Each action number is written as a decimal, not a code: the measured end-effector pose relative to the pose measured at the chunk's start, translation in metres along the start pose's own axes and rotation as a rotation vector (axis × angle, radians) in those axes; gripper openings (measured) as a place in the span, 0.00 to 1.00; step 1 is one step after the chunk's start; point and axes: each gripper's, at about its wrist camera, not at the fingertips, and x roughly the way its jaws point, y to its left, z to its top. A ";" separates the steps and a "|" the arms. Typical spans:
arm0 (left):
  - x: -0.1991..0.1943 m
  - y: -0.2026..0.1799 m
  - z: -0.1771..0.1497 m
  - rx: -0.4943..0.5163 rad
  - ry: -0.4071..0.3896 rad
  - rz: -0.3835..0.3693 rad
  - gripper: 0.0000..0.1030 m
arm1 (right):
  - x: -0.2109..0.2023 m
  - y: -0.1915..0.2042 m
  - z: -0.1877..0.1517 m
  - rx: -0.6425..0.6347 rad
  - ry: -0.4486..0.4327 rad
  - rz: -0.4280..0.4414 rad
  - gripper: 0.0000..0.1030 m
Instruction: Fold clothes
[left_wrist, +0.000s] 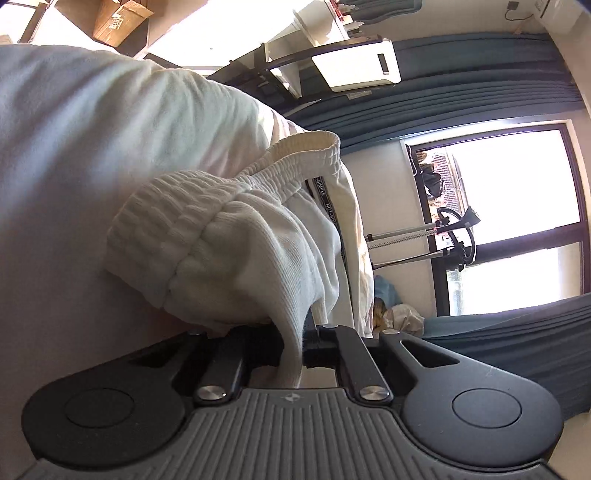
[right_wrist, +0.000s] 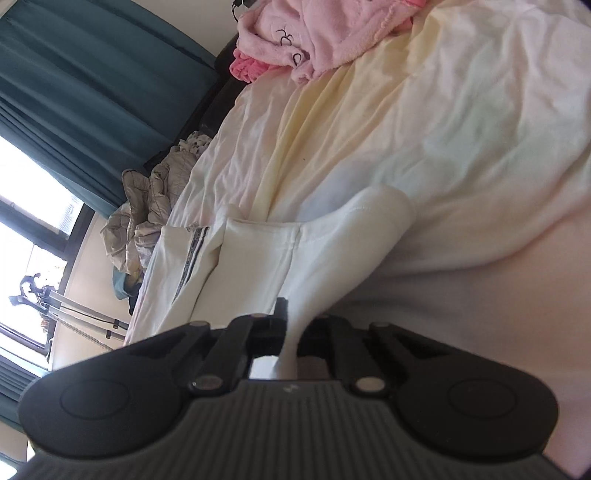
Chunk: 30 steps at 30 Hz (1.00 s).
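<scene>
In the left wrist view, the left claw (left_wrist: 293, 347) was clamped on the white trousers (left_wrist: 236, 236) near their ribbed waistband, held against the bed (left_wrist: 55, 147). In the right wrist view, the right claw (right_wrist: 291, 343) pinched another part of the trousers (right_wrist: 258, 258) above the bed sheet (right_wrist: 443, 110). Folding looked barely begun; a pink garment (right_wrist: 314, 33) lay unfolded.

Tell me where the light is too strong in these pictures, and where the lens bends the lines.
Left wrist view: the window is blown out white, the curtain curves with the fisheye, and the white pants in the left gripper stay readable. Right wrist view: the window glares at the left edge, and the bedsheet looks washed out and pale.
</scene>
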 end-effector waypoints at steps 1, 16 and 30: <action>-0.008 -0.002 -0.001 0.006 -0.008 -0.023 0.08 | -0.008 0.002 0.003 0.015 -0.034 0.031 0.03; 0.016 -0.071 0.032 0.042 0.056 -0.036 0.09 | -0.008 0.099 0.058 -0.185 -0.176 0.072 0.03; 0.277 -0.127 0.064 0.278 0.058 0.192 0.09 | 0.237 0.253 0.027 -0.658 -0.260 -0.094 0.03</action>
